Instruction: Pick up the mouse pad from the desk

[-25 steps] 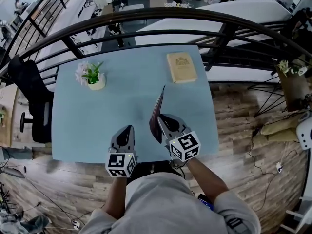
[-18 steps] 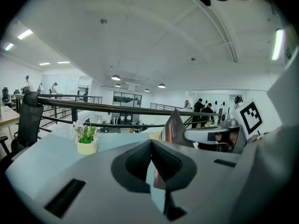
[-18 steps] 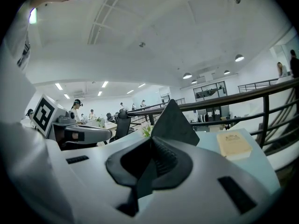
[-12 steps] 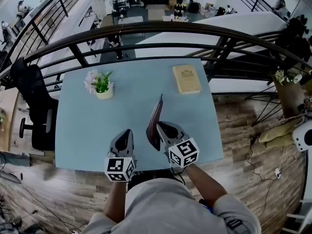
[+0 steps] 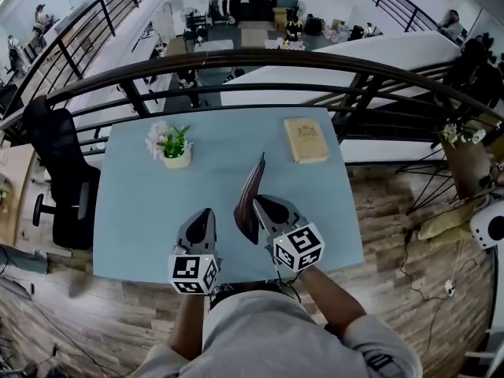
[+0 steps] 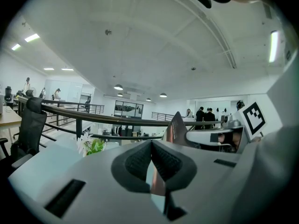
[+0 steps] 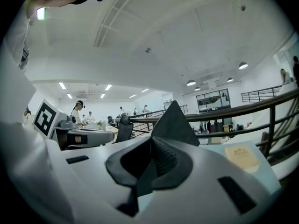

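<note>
While I stand at the near edge of the big blue desk (image 5: 142, 211), the dark mouse pad (image 5: 252, 181) is in my right gripper (image 5: 258, 203), over the near middle of the desk. That gripper's jaws are pressed tight on the near end of the pad. The pad stands up on its thin edge, not flat. Its long side runs from near to far, and its pointed corner aims at the far side of the desk, a little to the right. I cannot tell if its low edge touches the desk.

My left gripper (image 5: 206, 213) is just left of the pad, with its jaws closed together and nothing between them.

A tan book (image 5: 305, 140) lies flat at the far right. A small pot (image 5: 178, 161) stands at the far left. In it is a green plant (image 5: 175, 142) with pale flowers (image 5: 157, 132).
</note>
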